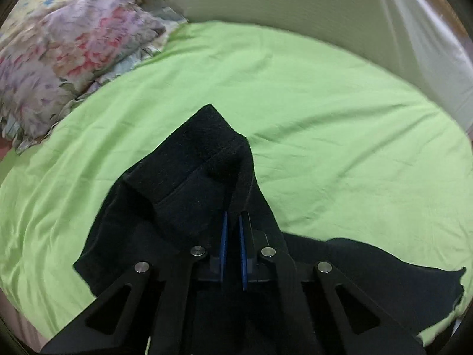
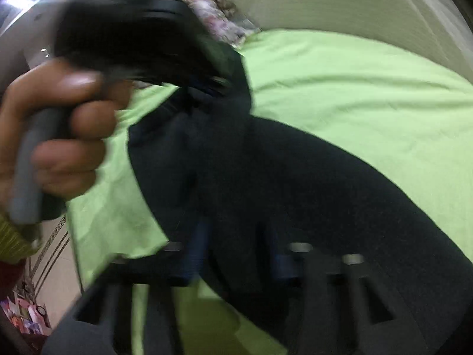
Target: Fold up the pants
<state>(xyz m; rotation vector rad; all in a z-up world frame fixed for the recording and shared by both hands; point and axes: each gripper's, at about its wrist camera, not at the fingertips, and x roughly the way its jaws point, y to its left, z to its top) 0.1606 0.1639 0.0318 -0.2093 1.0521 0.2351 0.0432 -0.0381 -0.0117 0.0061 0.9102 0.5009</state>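
Black pants (image 1: 189,177) lie partly lifted over a green bed sheet (image 1: 325,118). My left gripper (image 1: 232,222) is shut on a fold of the pants, its blue pads pinching the cloth near the hem. In the blurred right wrist view the pants (image 2: 280,177) run from the left gripper (image 2: 204,85) at upper left down across the sheet (image 2: 354,82). My right gripper (image 2: 236,254) has its blue fingers apart with pants cloth lying between them. A hand (image 2: 59,136) holds the left gripper's handle.
Floral pillows (image 1: 68,50) lie at the bed's far left. A pale wall or headboard (image 1: 280,3) and a white curtain (image 1: 428,29) stand behind the bed. Floor and colourful clutter (image 2: 26,316) show past the bed's left edge in the right wrist view.
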